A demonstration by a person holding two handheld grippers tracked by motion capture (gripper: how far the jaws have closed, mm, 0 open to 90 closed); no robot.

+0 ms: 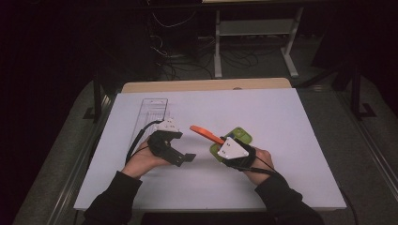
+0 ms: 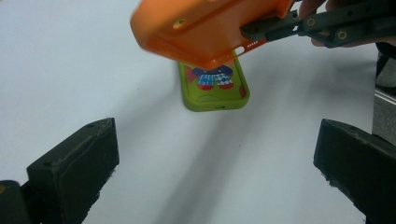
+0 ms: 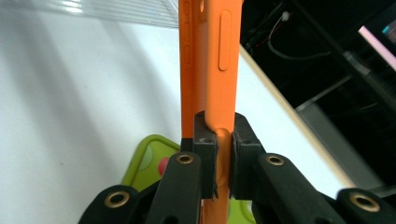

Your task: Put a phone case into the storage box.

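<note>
High view: two phone cases are in play on a white tabletop (image 1: 281,140), one orange, one green. The right gripper (image 1: 220,139) holds the orange phone case (image 1: 205,133) lifted off the surface, slanting up toward the middle of the tabletop, directly above the green phone case (image 1: 239,136), which lies flat right of centre, nearer the front edge than the back.

Seen along the right gripper's own jaws, both pads are clamped on one rim of the orange case (image 3: 208,70), pinching the thin wall so the shell hangs free beyond them. A grip on the edge rather than across the back probably leaves the rest of the case clear for the other hand to take.

The left gripper (image 1: 185,157) waits just left of centre with its jaws spread wide and nothing between them, aimed at the raised case. From its camera the orange case (image 2: 205,32) hovers at the top, back side showing, with the green case (image 2: 215,88) and its cartoon print on the tabletop beneath.

One clear plastic tray (image 1: 150,115) lies toward the back-left corner, apparently a rack where cases could go.

Count: two cases, one tray, two grippers.
</note>
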